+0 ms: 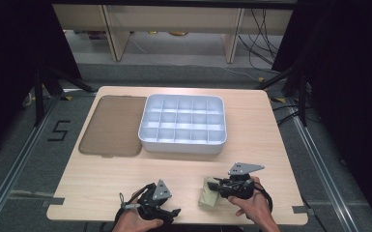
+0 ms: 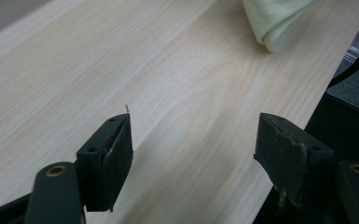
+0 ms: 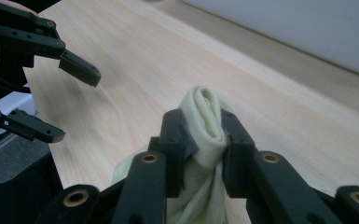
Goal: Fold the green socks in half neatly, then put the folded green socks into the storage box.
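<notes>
1. On the near edge of the wooden table (image 1: 183,166), seen from the high view, a person's two hands each hold a black gripper. The right gripper (image 1: 216,187) lies just beside a pale green cloth (image 1: 207,195), its jaws pointing into the bundle. The left gripper (image 1: 171,211) sits to the left of the cloth, apart from it, jaws spread.
2. Beyond the cloth, towards the far side of the table, stands a white divider tray (image 1: 182,145) with many small compartments. A brown translucent lid (image 1: 113,126) lies flat, touching the tray's left side.
3. From the left gripper view, the two black jaws stand wide apart over bare wood with nothing between them: the left gripper (image 2: 193,140) is released. The cloth (image 2: 272,21) shows at the top, well ahead of the jaws, close to the table's edge.
4. From the right gripper view, the right gripper (image 3: 204,133) is clenched on the cloth (image 3: 205,140): both pads press a rolled fold that stands up between them, and more of the fabric bunches below. To the left of the cloth, the left gripper (image 3: 70,102) hangs over the table's corner with its jaws agape, clear of the fabric. The tray (image 3: 303,28) rises as a pale wall beyond the cloth.
</notes>
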{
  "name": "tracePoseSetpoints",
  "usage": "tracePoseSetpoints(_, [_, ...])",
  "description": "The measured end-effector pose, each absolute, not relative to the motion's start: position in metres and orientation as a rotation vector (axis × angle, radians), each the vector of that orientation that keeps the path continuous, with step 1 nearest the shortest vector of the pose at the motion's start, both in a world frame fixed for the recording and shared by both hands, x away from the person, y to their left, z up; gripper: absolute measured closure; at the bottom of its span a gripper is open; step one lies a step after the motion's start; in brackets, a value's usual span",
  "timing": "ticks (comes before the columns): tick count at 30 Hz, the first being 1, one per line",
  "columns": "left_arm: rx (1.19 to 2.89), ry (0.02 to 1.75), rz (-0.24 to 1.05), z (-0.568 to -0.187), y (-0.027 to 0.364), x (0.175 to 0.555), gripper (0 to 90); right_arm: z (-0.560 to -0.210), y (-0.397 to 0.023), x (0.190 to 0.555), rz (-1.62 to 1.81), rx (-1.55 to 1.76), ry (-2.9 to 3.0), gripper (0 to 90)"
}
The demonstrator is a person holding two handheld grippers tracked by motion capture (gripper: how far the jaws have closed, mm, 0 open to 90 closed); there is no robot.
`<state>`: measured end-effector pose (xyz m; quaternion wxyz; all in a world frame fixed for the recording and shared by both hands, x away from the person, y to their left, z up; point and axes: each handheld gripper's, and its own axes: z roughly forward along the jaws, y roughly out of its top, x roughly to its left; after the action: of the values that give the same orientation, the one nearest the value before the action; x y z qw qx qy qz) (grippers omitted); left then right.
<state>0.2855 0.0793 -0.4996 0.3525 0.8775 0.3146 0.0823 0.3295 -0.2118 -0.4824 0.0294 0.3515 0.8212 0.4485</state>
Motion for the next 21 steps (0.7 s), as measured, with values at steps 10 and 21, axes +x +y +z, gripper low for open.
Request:
tracePoseSetpoints(10, [2.272, 0.855, 0.215, -0.505, 0.092, 0.287, 24.5, -0.477, -0.214, 0.328, 1.393, 1.078, 2.490, 74.0])
tracePoseSetpoints(21, [2.263, 0.880, 0.225, -0.507, 0.096, 0.288, 24.2, -0.464, -0.221, 0.341, 1.382, 1.018, 2.396, 73.9])
